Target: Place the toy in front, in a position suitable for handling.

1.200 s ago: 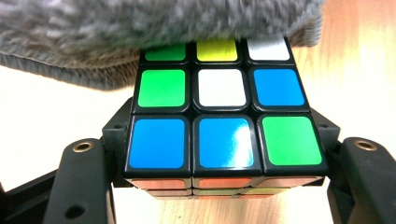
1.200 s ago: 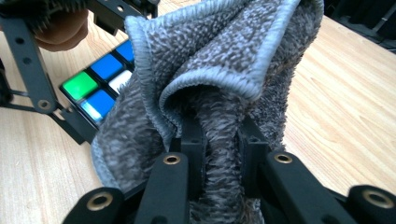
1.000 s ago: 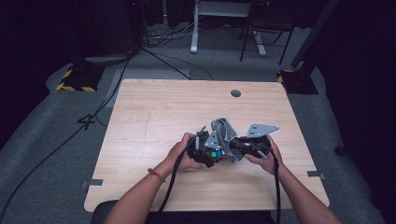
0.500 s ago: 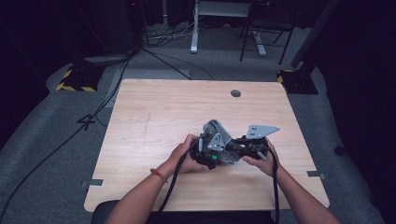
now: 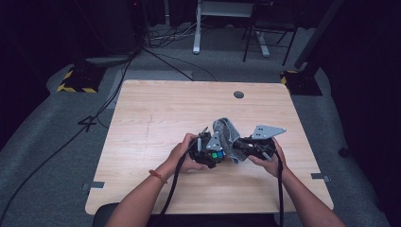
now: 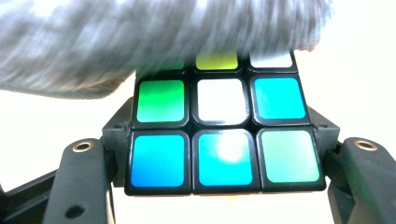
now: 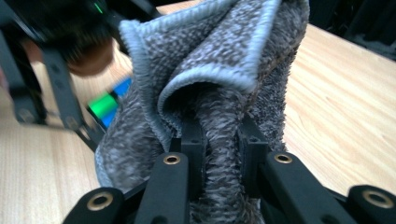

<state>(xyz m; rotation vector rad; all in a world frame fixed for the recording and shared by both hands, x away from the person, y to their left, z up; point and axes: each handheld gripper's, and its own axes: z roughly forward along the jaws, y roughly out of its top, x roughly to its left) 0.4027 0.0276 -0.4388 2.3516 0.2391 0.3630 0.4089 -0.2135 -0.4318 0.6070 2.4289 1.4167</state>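
cube (image 6: 223, 135) | left tongs (image 6: 219, 163) clamped on | cloth (image 7: 219, 93) pinched by right tongs (image 7: 223, 140)

Evenly lit table (image 5: 156, 113) amid dark, dim surroundings. Overexposed white background behind the cube (image 6: 219, 135), glare on a lower tile. Motion-blurred cloth (image 6: 154, 37) above it. Soft, out-of-focus left gripper (image 7: 60, 70) beyond sharply rendered towel folds.

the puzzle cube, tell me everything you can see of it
The puzzle cube is a black-framed three-by-three with glossy stickers: blue, green, white and a yellow-green one. The left hand-held gripper clamps it by two opposite sides above the table. A grey fuzzy cloth, pinched in the right hand-held gripper, lies over its far row.
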